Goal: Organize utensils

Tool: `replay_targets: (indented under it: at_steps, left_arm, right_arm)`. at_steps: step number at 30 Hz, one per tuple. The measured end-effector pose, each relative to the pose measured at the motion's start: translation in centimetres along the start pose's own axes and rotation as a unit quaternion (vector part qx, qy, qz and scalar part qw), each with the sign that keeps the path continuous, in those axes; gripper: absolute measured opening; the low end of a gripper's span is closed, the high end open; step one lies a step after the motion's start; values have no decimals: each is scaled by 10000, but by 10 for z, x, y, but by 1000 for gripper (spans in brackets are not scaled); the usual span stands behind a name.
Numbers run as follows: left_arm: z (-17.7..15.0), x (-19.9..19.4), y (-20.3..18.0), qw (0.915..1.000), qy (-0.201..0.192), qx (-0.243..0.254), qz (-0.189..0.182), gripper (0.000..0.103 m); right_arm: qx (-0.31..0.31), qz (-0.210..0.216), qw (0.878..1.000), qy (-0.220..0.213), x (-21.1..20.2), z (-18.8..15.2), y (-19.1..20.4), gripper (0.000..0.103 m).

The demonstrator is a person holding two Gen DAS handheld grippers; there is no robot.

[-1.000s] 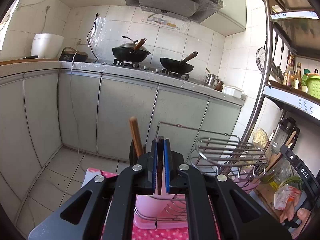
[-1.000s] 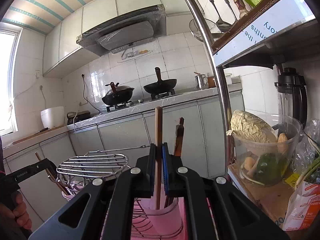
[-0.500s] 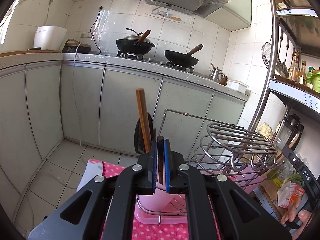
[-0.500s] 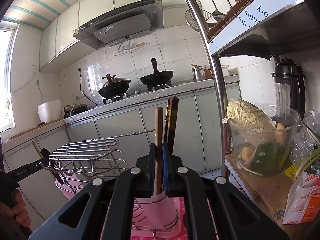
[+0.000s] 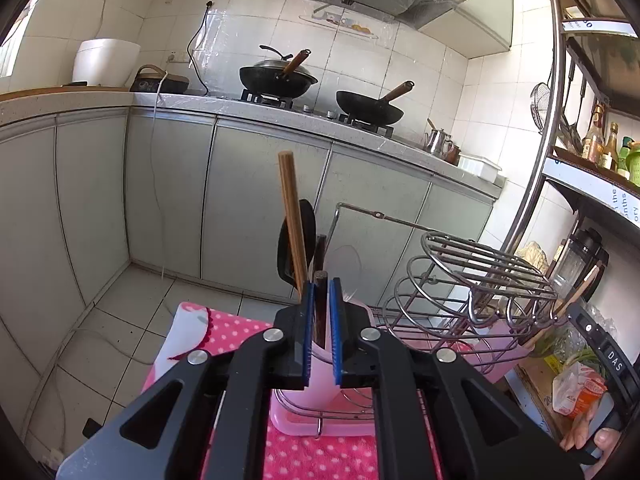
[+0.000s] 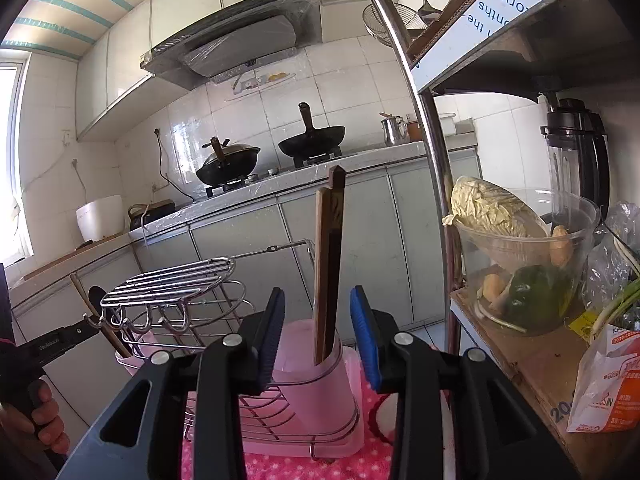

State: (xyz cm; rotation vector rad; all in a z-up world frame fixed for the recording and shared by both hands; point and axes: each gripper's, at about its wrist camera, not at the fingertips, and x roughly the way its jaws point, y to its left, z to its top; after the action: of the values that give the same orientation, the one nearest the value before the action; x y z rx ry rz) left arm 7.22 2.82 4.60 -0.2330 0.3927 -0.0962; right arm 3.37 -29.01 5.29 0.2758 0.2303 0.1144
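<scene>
Left wrist: pink dotted cloth [image 5: 320,456], kitchen.

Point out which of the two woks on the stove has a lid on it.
The left wok in the left wrist view, nearer the white rice cooker, wears a lid with a handle on top. The right wok, nearer the steel kettle, is uncovered.

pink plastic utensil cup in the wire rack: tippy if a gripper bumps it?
Probably light: the pink plastic utensil cup looks thin-walled. Tall wooden handles rise well above its rim, so it may be top-heavy. The wire rack around its base should limit sliding and tipping.
</scene>
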Motion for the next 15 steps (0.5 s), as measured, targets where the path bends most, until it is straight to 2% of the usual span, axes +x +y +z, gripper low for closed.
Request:
replay_targets:
  at_steps: [2, 5, 8, 15]
  left_arm:
    - [-1, -2, -2, 10000, 1, 52, 13, 27]
    - [-2, -6, -3, 9999, -53, 102, 47, 38]
    - [-3, -10, -4, 9999, -60, 117, 32, 43]
    - [-7, -20, -7, 9999, 54, 159, -21, 48]
  right_arm:
    - [-11, -22, 10000, 64, -1, -1, 0, 35]
    - [13, -27, 9999, 153, -2, -3, -1, 35]
    - [15, -24, 9997, 239, -4, -6, 0, 35]
    - [-8, 94, 9989, 464, -12, -13, 7, 35]
